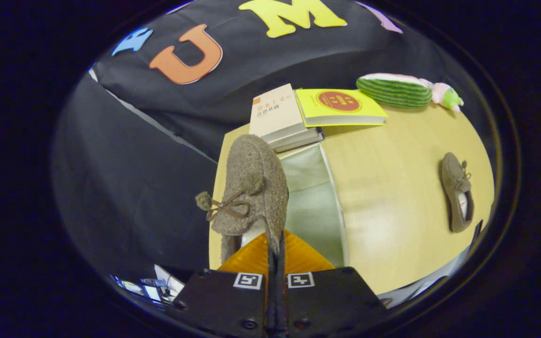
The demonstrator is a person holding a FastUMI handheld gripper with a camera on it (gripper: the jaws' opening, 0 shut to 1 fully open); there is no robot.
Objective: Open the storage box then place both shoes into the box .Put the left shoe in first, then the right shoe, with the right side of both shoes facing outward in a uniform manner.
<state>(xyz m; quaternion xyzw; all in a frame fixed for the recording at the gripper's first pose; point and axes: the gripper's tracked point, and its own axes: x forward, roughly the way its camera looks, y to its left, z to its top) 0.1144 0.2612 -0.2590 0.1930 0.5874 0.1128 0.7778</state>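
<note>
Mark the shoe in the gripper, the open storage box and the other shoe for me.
Held shoe (251, 188), gripper view: fuzzy upper, gripped at its collar just ahead of the fingers.
Storage box (334, 188), gripper view: pale right rim.
Other shoe (456, 192), gripper view: laced top, lying on the table beyond the box.

Held shoe (251, 188) hides box (313, 206) left side, tool (275, 249) tips.

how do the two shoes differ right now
The held shoe is pinched at its collar between the fingers of the gripper, lifted over the open storage box; the other shoe lies untouched on the table, far beyond the box. The held shoe points its toe away from the gripper, upper facing the camera; the other shoe shows its opening and pale lining. Both are brown, fuzzy slip-ons with a bow lace.
</note>
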